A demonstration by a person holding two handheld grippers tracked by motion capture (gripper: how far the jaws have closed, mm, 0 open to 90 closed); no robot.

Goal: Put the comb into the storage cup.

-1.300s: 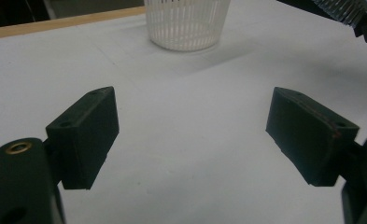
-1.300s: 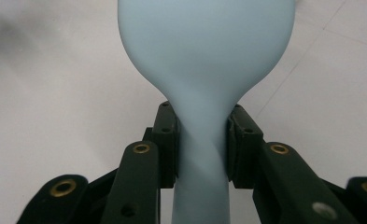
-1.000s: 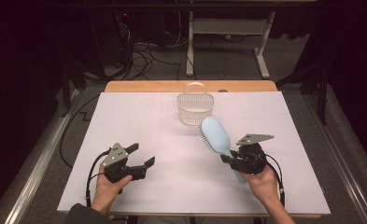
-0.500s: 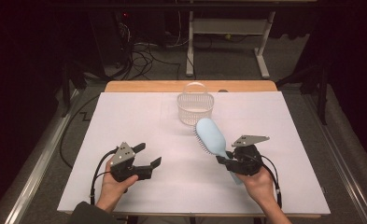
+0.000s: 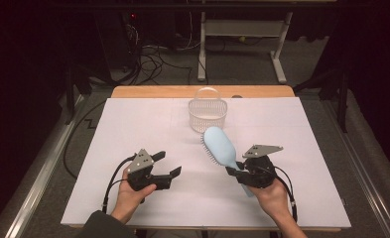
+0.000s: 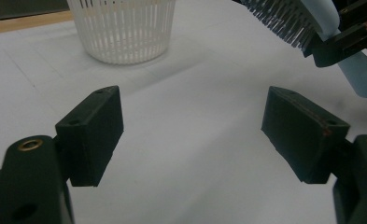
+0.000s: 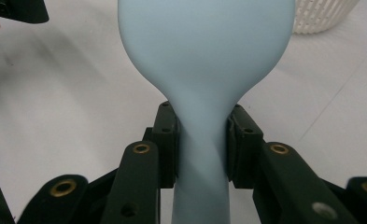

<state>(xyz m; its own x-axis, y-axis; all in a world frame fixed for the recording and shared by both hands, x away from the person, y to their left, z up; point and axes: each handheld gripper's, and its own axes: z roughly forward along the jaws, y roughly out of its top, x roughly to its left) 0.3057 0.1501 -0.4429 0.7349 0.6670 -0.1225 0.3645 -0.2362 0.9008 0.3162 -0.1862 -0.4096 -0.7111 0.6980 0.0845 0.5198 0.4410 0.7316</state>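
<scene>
A light blue hairbrush [image 5: 220, 146] is raised over the table with its bristles facing down and left. My right gripper [image 5: 238, 171] is shut on its handle. In the right gripper view the handle [image 7: 202, 154] is pinched between both pads of the right gripper [image 7: 202, 140], and the oval brush head [image 7: 204, 46] rises above them. My left gripper [image 5: 170, 163] stands open at the front left, pointing toward the brush; its jaws have just been closing a little, with nothing between them. The left gripper view shows the left gripper [image 6: 190, 121] over bare white table, with the bristles [image 6: 284, 16] at the upper right.
A white slatted plastic basket [image 5: 207, 113] stands upright at the back middle of the white table cover [image 5: 133, 124], also seen as the basket [image 6: 123, 28] and the basket [image 7: 319, 14]. A wooden table edge [image 5: 153, 91] runs behind it. Cables trail from both grippers.
My left hand has slid right, toward the middle of the table. The brush head has shifted slightly left, still held in the right gripper.
</scene>
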